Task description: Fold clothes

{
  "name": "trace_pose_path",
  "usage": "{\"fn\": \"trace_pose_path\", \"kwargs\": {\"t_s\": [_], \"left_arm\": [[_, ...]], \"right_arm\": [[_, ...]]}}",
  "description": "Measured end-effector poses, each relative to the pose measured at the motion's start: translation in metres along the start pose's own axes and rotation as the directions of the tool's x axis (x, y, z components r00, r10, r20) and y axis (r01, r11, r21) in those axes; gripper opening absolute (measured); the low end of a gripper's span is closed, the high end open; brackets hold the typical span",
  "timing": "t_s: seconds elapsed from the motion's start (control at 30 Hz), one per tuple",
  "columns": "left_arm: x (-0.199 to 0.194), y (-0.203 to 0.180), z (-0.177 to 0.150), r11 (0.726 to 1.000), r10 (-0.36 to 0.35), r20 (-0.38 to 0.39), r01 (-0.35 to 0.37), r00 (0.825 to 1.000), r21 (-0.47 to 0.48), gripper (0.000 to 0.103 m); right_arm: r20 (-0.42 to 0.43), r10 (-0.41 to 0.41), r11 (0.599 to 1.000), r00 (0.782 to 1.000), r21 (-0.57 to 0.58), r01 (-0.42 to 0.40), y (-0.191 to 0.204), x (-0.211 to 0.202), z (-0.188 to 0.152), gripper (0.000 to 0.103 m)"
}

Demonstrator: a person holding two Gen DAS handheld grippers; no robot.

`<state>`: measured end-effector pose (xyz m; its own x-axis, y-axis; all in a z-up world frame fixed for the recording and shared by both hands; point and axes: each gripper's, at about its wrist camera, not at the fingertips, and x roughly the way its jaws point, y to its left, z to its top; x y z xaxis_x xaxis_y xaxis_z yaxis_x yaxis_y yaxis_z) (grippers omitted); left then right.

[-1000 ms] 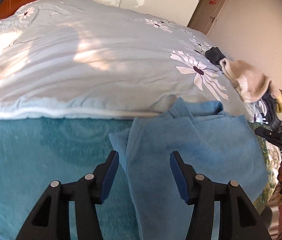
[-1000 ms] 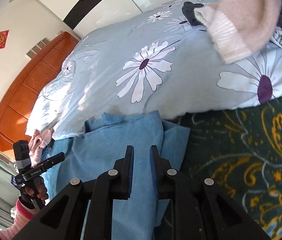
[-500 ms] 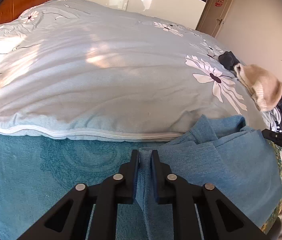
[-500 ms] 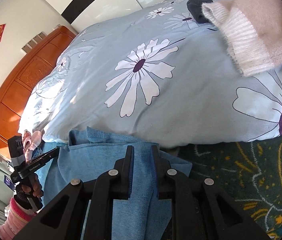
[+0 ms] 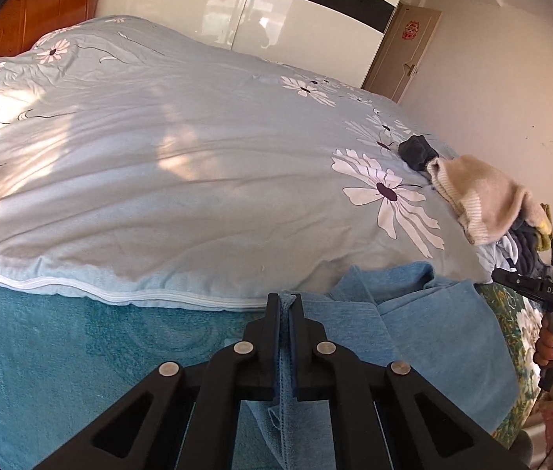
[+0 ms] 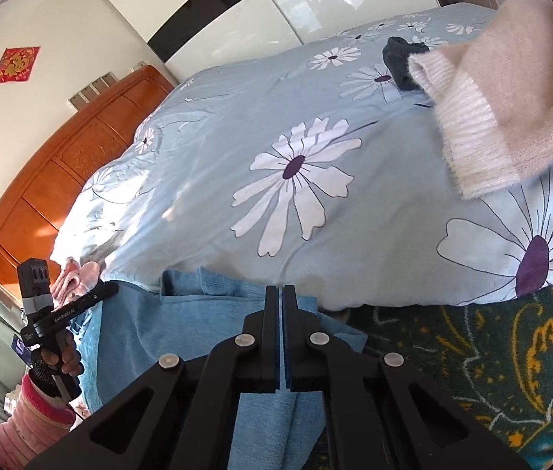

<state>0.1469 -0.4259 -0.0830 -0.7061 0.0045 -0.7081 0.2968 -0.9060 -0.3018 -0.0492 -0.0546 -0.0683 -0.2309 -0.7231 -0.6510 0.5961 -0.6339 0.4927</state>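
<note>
One blue garment (image 5: pixel 413 337); two tongs (image 5: pixel 286 301) (image 6: pixel 280 293) pinching it.

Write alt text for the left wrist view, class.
The left hand-held gripper is shut on the edge of a blue cloth lying on a bed, in front of a flowered duvet. A beige sweater lies at right.

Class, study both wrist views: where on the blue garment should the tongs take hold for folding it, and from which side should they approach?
Grip the blue garment along its near edge, one corner per tongs, coming in from the bedside. That edge lies flat and free, while the far edge is tucked against the floral duvet. The left tongs and right tongs appear shut on it there.
</note>
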Motion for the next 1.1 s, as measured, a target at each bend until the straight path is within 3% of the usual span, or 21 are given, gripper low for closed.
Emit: {"fn": "trace_pose_path", "kwargs": {"t_s": [0.07,0.2,0.33,0.53,0.83,1.1], "left_arm": [[0.002,0.001,-0.002,1.000,-0.006,-0.006,0.006,1.000,-0.009,0.004],[0.003,0.001,-0.004,1.000,-0.013,-0.012,0.013,1.000,-0.013,0.004],[0.003,0.000,-0.005,1.000,-0.014,-0.017,0.014,1.000,-0.011,0.004],[0.005,-0.001,-0.009,1.000,-0.015,-0.027,0.015,1.000,-0.020,0.004],[0.005,-0.002,-0.013,0.999,-0.022,-0.034,0.021,0.999,-0.030,0.004],[0.006,-0.003,-0.015,0.999,-0.027,-0.042,0.026,0.999,-0.038,0.004]], "right_arm": [[-0.022,-0.025,1.000,0.999,-0.007,0.025,-0.002,0.007,-0.001,0.003],[-0.060,-0.056,0.998,0.997,-0.012,0.056,-0.008,0.022,-0.002,0.030],[-0.087,-0.083,0.997,0.993,-0.008,0.083,-0.013,0.033,-0.004,0.032],[-0.105,-0.042,0.999,0.994,-0.012,0.041,-0.007,0.038,-0.010,0.032],[-0.066,-0.004,1.000,0.998,-0.008,0.004,-0.003,0.028,-0.012,0.034],[-0.068,-0.064,0.998,0.996,-0.029,0.062,-0.004,0.032,-0.006,0.034]]}}
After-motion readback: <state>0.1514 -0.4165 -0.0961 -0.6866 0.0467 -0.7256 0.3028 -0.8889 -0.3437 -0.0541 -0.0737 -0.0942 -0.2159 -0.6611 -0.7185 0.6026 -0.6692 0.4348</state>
